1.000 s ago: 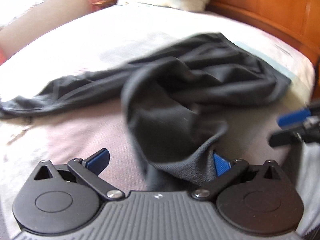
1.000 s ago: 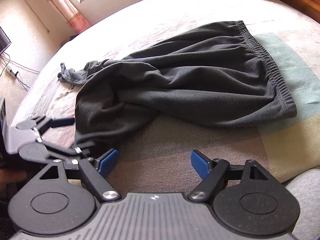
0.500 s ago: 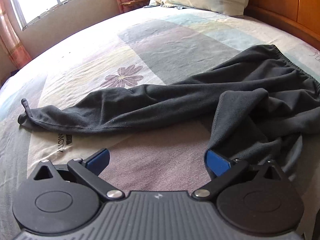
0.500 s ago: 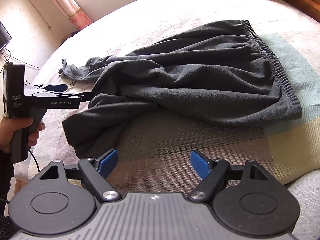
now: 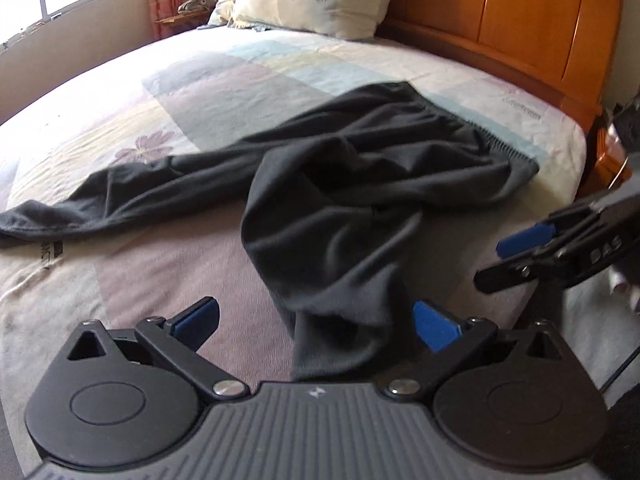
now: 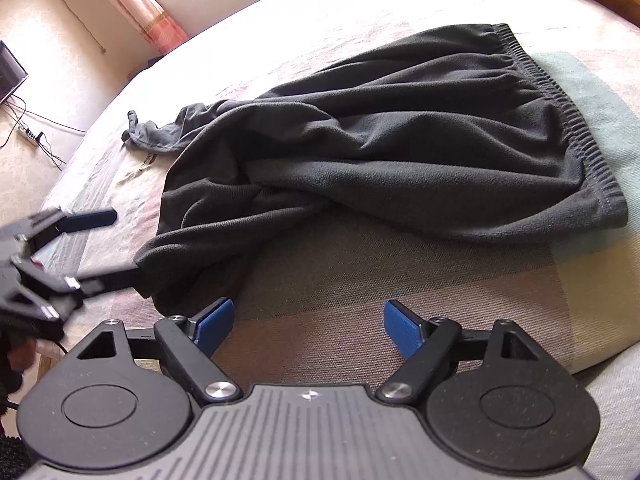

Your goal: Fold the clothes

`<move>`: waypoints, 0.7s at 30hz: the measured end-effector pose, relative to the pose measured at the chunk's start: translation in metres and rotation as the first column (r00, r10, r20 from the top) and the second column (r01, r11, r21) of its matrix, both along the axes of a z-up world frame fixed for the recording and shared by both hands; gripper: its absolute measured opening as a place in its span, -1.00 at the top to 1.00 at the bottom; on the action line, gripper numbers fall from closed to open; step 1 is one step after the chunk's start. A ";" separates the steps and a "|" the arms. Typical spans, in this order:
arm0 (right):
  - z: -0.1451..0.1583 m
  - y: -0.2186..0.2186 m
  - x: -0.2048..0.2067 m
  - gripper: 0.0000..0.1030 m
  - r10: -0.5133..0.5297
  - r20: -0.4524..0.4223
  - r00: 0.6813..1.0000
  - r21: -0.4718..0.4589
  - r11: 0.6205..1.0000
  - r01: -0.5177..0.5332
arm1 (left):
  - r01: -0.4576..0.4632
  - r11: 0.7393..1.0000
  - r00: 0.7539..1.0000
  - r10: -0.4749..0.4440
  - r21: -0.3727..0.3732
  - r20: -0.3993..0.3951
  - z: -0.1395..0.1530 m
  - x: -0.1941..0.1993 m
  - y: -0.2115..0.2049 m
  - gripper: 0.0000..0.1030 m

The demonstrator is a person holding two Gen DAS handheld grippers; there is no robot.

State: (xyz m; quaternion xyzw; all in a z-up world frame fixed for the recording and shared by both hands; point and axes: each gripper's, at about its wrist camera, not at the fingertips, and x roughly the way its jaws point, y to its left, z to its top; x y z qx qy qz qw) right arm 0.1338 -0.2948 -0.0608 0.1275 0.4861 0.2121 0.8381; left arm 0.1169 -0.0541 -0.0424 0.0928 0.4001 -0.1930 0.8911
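The black trousers (image 5: 360,184) sprawl across the bed (image 5: 168,264); one leg's end lies between the spread fingers of the left gripper (image 5: 316,322); the right gripper (image 6: 308,322) gapes empty beside it.

We see dark grey fleece trousers (image 5: 360,168) lying crumpled on the patterned bedspread. Their gathered elastic waistband (image 6: 560,96) sits towards two o'clock in the right wrist view, flat and ribbed. One leg (image 5: 120,196) stretches out straight towards nine o'clock in the left wrist view. The other leg (image 5: 328,248) is doubled over and bunched, its end reaching down to six o'clock.
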 end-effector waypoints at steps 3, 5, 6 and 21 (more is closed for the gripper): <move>0.001 0.001 -0.002 -0.67 0.006 0.000 1.000 -0.003 1.000 -0.006 | -0.066 0.998 0.998 0.066 0.022 0.002 -0.012 0.008 -0.001 -0.99; 0.002 0.000 -0.003 -0.67 0.003 0.003 1.000 -0.006 1.000 -0.003 | -0.110 0.993 0.994 0.110 0.036 0.004 -0.020 0.013 -0.001 -0.99; 0.002 -0.001 -0.003 -0.67 -0.002 0.002 1.000 -0.005 1.000 0.002 | -0.132 0.990 0.991 0.132 0.044 0.006 -0.024 0.016 -0.002 -0.99; -0.001 0.009 0.000 -0.67 0.000 -0.013 1.000 -0.039 0.999 -0.001 | -0.411 0.911 0.911 0.411 0.008 -0.006 -0.034 0.065 0.081 -0.99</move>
